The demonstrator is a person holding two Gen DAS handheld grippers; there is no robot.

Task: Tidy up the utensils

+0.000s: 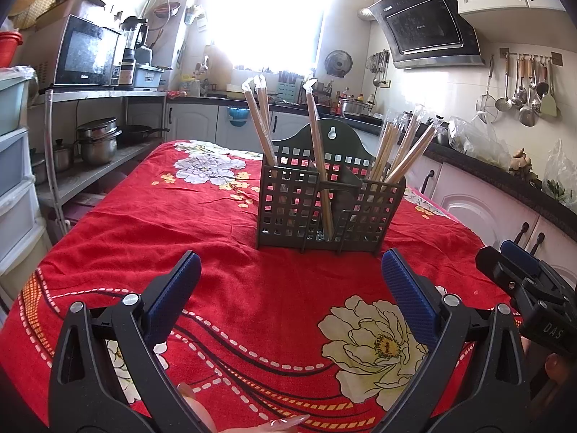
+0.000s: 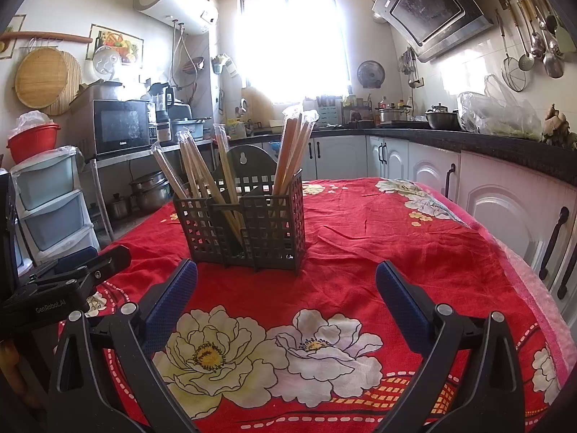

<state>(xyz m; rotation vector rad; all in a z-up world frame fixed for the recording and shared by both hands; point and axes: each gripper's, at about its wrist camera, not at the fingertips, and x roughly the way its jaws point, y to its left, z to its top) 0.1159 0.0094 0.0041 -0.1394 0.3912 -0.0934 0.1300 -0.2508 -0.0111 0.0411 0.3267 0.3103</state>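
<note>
A dark grid-walled utensil holder (image 1: 324, 209) (image 2: 249, 223) stands on the red flowered tablecloth (image 1: 230, 288) (image 2: 360, 245). Wrapped wooden chopsticks (image 1: 317, 137) (image 2: 292, 151) lean in its left, middle and right compartments. My left gripper (image 1: 291, 263) hovers over the cloth in front of the holder, open, with nothing between its blue pads. My right gripper (image 2: 286, 274) is also open and empty, a little before the holder. The right gripper's body (image 1: 530, 288) shows at the right edge of the left wrist view; the left one (image 2: 65, 281) shows at the left of the right wrist view.
A counter with white cabinets (image 2: 505, 195) runs along the right and back. A metal shelf with pots (image 1: 97, 140) and a microwave (image 1: 86, 50) stands left, next to plastic drawers (image 2: 54, 202). Ladles hang on the right wall (image 1: 523, 86). A person's fingers (image 1: 281, 424) show at the bottom.
</note>
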